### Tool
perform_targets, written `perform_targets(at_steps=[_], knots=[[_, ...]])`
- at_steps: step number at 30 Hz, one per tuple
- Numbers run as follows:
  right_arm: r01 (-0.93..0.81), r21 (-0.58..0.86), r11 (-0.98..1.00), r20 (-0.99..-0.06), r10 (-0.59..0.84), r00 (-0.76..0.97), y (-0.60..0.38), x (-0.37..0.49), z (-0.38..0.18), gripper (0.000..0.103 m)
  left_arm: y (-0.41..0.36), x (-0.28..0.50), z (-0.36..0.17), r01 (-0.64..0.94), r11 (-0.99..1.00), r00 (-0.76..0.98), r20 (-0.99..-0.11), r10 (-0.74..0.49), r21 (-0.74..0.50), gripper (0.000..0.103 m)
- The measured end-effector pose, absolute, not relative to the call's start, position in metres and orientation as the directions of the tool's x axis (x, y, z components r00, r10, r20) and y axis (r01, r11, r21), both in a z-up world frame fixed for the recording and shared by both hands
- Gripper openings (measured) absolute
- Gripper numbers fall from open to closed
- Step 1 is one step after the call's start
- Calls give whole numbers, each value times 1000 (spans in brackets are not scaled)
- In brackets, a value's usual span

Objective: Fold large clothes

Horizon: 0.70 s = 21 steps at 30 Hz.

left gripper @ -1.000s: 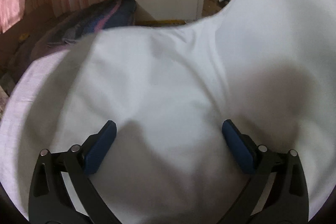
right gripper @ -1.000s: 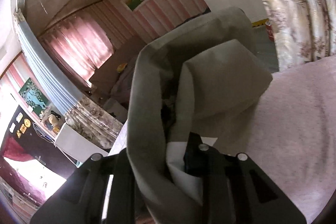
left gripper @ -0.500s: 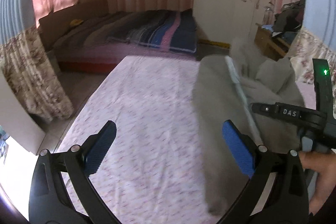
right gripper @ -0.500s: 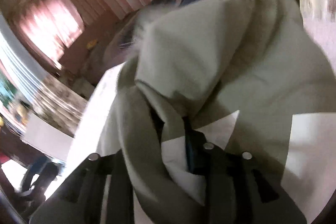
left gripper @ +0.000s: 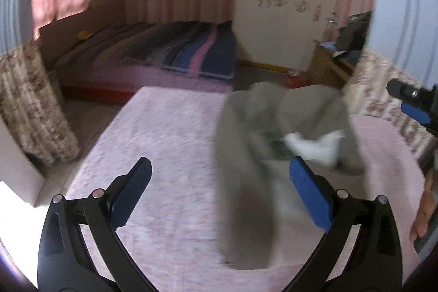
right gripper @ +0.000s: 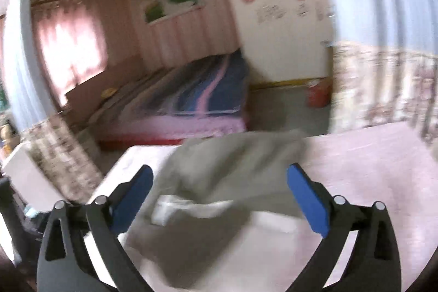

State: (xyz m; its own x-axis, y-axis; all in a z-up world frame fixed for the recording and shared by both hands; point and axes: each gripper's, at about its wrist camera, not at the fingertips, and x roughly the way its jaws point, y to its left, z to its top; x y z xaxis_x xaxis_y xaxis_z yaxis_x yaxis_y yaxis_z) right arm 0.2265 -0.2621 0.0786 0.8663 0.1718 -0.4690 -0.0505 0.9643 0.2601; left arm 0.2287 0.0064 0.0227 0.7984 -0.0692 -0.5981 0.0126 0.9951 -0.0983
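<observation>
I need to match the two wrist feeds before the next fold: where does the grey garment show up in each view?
Left wrist: grey garment lies right of centre on the pink bed cover, partly between the open left gripper fingers.
Right wrist: garment lies low and central, beyond the opening right gripper, which grips nothing.
Shared landmark: striped bedspread beyond the bed.

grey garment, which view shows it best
The left wrist view: the grey garment shows nearly whole on the pink bed cover, though blurred. The right wrist view shows only part of it, cut off at the bottom.
</observation>
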Motion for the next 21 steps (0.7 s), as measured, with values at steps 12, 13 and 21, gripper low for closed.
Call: perform_targets(at_steps=[12, 13, 21], knots=[[113, 330, 937, -579, 106, 808, -379, 188, 4, 99, -132, 274, -24, 190, 975, 744, -664, -69, 111, 57], [110, 326, 939, -585, 109, 804, -381, 188, -2, 99, -131, 278, -34, 205, 973, 726, -684, -78, 107, 35], [35, 293, 955, -602, 156, 783, -354, 195, -15, 99, -74, 232, -7, 141, 982, 834, -550, -49, 126, 13]])
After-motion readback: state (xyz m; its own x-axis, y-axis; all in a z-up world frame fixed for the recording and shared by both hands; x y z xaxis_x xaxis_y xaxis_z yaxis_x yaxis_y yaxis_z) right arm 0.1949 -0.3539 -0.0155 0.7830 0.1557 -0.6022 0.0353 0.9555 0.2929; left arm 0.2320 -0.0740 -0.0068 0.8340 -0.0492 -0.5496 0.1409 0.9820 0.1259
